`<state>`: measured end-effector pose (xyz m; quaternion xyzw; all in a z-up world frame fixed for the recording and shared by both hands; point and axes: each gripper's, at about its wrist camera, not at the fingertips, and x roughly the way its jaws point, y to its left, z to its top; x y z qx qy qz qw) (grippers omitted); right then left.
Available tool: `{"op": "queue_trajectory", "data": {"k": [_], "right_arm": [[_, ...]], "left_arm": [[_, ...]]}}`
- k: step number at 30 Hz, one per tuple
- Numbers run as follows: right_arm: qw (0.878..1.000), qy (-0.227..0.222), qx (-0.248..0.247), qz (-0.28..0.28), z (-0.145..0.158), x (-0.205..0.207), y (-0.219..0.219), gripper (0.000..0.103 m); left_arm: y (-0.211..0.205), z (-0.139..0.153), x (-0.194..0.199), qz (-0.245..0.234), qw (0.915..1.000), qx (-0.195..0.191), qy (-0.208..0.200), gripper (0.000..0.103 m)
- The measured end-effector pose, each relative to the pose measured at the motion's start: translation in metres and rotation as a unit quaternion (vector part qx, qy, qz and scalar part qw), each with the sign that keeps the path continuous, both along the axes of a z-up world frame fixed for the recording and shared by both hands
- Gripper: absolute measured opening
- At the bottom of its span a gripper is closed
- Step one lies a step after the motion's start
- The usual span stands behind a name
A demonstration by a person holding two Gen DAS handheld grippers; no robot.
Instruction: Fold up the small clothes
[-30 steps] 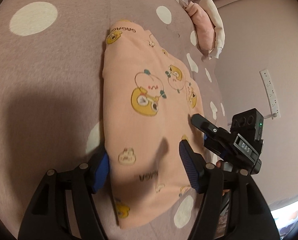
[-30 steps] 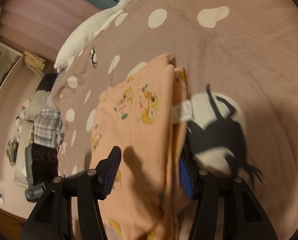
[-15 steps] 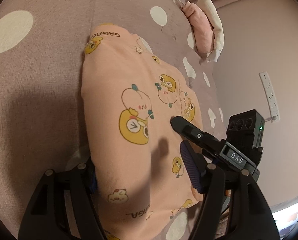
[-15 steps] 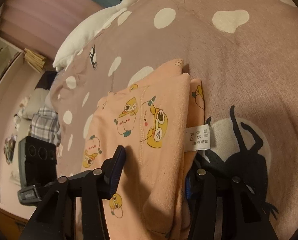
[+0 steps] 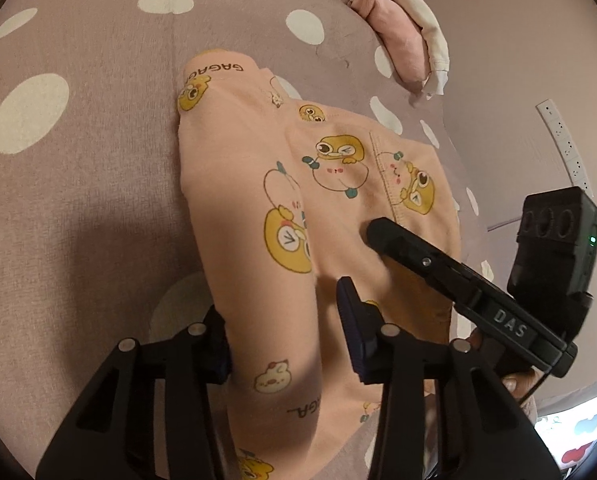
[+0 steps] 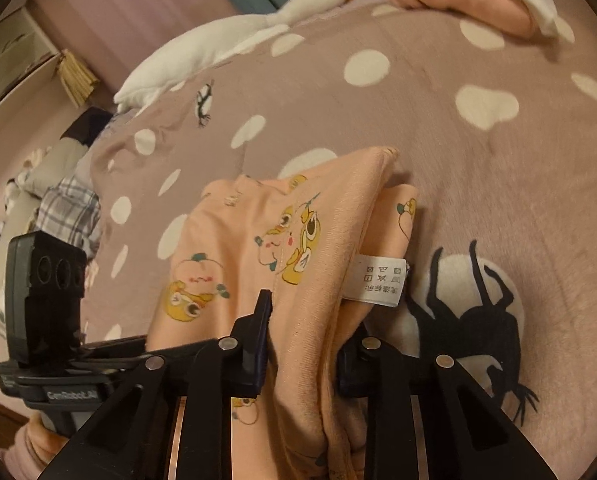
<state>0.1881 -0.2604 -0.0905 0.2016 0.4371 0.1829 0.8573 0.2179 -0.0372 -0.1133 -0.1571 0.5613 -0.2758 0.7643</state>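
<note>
I have both hand-held grippers on the garment (image 5: pixel 238 184), a peach printed piece lying folded on the bed (image 5: pixel 78 180).

Left hand-held gripper (image 5: pixel 286 332): fingers straddle the near end of the fold, cloth bunched between them, apparently pinched. The left pad is mostly hidden under the fabric, so I judge the hold by the bunching only.

Right hand-held gripper (image 6: pixel 302 344): clamped on the thick stacked edge, near the care label (image 6: pixel 378 280). Several layers sit between the pads.

Garment position: mid-bed, far end resting on the cover, near end raised in my two grips.

Risks from here:
- The right grip takes a thick stack. Inner layers may slide out if I lift or swing, and the fold opens.
- The lower layer (image 6: pixel 402 208) already pokes out past the top one on the label side. Any pull worsens that offset.
- The two grippers sit close together. The right finger (image 5: pixel 382 232) lies across the cloth beside my left one; they could collide.
- The soft cover may drag the far end and skew it.
</note>
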Motion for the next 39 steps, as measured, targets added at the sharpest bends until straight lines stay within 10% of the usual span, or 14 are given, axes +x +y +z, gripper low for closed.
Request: {"op": "queue_trajectory", "data": {"k": [39], "right_arm": [[0.994, -0.057, -0.014, 0.097, 0.047, -0.001, 0.110, 0.026]], "left_arm": [[0.071, 0.035, -0.021, 0.061, 0.9964, 0.013, -0.058, 0.038]]}}
